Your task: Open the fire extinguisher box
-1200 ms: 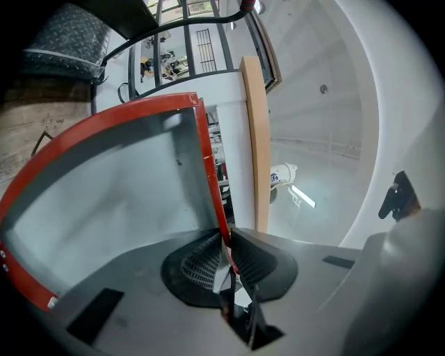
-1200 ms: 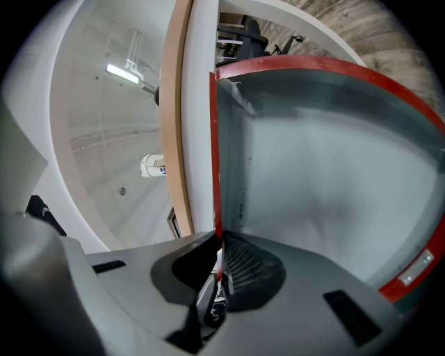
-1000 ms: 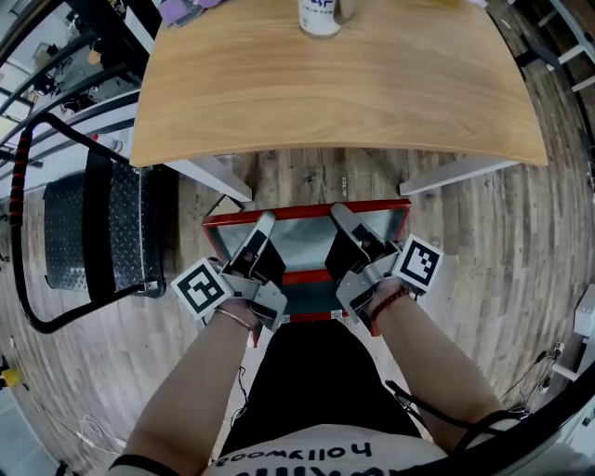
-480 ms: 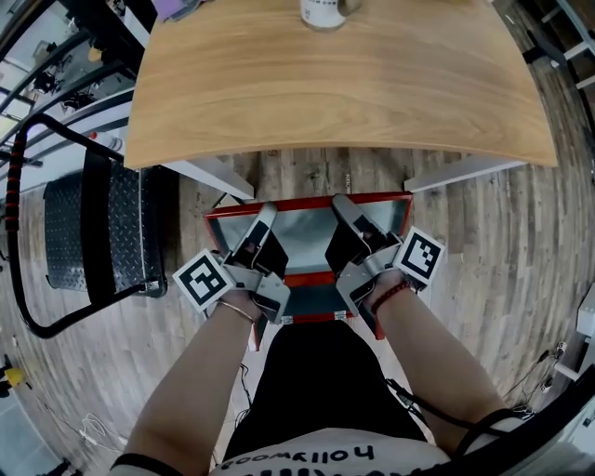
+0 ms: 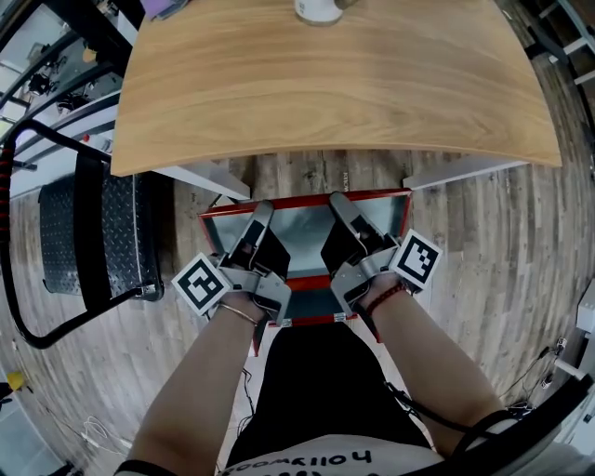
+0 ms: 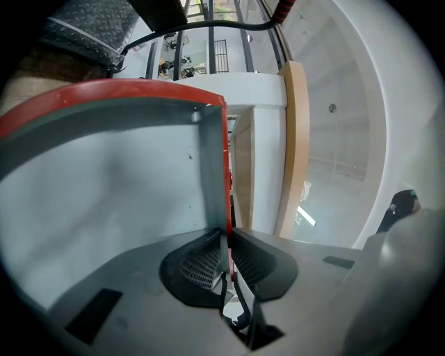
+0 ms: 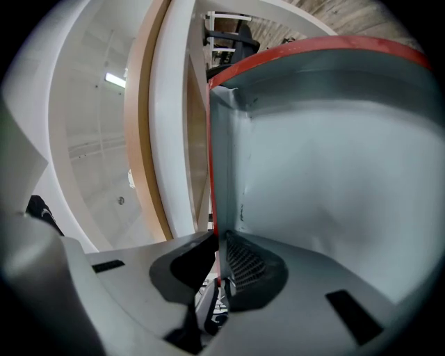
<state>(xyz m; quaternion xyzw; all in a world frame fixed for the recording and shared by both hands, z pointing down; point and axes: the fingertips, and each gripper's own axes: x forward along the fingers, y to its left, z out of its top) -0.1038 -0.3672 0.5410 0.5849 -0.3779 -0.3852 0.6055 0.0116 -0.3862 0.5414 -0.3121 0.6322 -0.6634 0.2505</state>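
The box point(image 5: 308, 299) is lying on the floor point(image 5: 502, 242) just below the desk's point(image 5: 335, 84) near edge, right in front of your knees. Its red-rimmed lid point(image 5: 302, 234) is standing raised, with the grey inside facing you. You are holding the left gripper point(image 5: 261, 213) on the lid's left edge, its jaws clamped tight on the thin red-and-grey flange. You are keeping the right gripper point(image 5: 337, 202) at the lid's right edge. Its jaws are opening with the flange between them: the inner pad is lying against the grey wall and the outer pad is easing off the red side. A white container point(image 5: 319, 8) is sitting at the desk's far edge. A black frame with tread plate point(image 5: 70, 237) is standing on the floor to your left, well apart from the box.
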